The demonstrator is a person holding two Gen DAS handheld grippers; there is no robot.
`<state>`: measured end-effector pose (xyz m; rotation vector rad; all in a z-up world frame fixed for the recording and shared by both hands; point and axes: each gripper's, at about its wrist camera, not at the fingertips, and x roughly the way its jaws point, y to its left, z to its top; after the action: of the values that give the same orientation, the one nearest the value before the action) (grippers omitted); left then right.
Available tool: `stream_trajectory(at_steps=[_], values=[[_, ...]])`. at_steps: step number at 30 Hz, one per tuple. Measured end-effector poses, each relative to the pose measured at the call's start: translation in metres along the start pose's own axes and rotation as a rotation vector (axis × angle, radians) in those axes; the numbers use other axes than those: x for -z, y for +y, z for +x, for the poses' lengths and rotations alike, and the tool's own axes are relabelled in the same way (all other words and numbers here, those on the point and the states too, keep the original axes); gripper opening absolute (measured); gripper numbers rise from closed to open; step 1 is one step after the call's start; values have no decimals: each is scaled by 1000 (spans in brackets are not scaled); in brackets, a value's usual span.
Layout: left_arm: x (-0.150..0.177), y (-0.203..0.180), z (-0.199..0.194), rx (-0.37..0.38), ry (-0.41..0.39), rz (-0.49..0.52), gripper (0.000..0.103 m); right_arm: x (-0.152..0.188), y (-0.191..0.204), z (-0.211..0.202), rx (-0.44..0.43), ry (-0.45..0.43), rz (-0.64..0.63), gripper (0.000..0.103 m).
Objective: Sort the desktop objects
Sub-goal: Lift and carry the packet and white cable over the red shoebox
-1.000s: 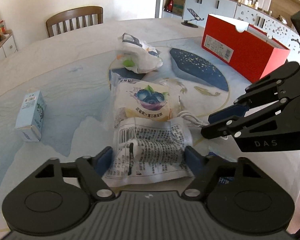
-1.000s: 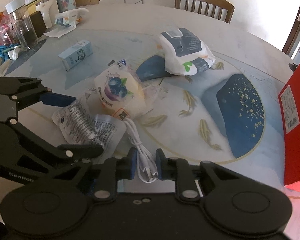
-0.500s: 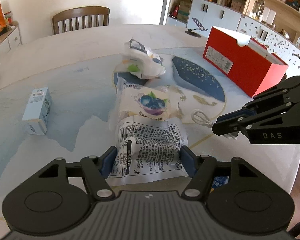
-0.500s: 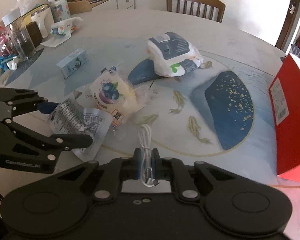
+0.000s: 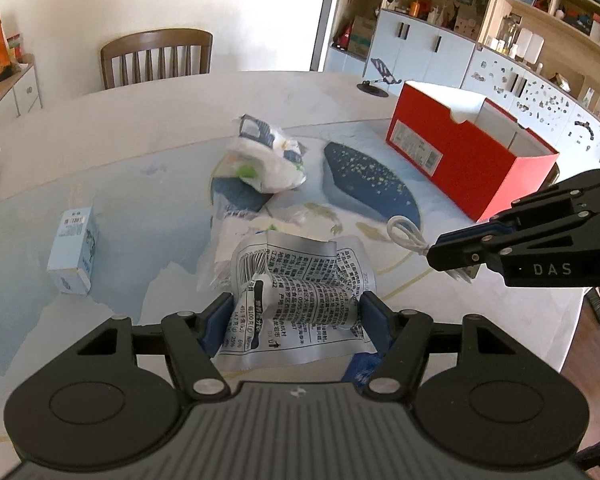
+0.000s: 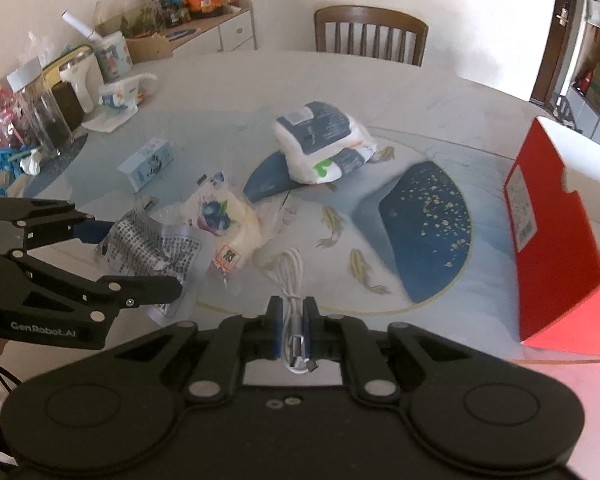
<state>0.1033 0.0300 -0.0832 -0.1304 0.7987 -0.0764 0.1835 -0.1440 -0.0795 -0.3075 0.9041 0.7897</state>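
1. The left claw (image 5: 296, 316) is clenched on a silver snack packet (image 5: 300, 280) printed with black text; the blue pads press in from both sides and the foil is crumpled between them.
2. In the right wrist view the same packet (image 6: 152, 244) appears lifted off the desk (image 6: 420, 92), hanging between the left claw's fingers.
3. The right claw (image 6: 294, 320) is grasping a coiled white cable (image 6: 292, 276); the coil's loop sticks out forward past the fingertips and a plug end hangs back toward the camera.
4. From the left wrist view the cable's loop (image 5: 404, 232) juts out of the right claw (image 5: 440, 256), above the desk's surface.
5. A blueberry snack bag (image 6: 220, 216) lies on the desk just beyond the silver packet, near the middle.
6. A white and navy bag (image 5: 268, 156) sits farther back, resting partly on the desk's dark blue pattern.
7. A small light blue carton (image 5: 74, 248) lies on its side to the left, well apart from the bags.
8. An open red box (image 5: 468, 148) stands at the right side of the desk, its white interior visible from above.
9. A wooden chair (image 5: 156, 56) stands at the far edge, and jars and a cup (image 6: 112, 56) crowd the far left corner in the right wrist view.
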Motion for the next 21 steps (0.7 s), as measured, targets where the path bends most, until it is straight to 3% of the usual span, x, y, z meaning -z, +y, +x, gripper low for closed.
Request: stream_trajectory(at_steps=[21], values=[[-61, -63, -12, 118, -62, 65, 67, -3, -55, -76, 57, -168, 167, 7]])
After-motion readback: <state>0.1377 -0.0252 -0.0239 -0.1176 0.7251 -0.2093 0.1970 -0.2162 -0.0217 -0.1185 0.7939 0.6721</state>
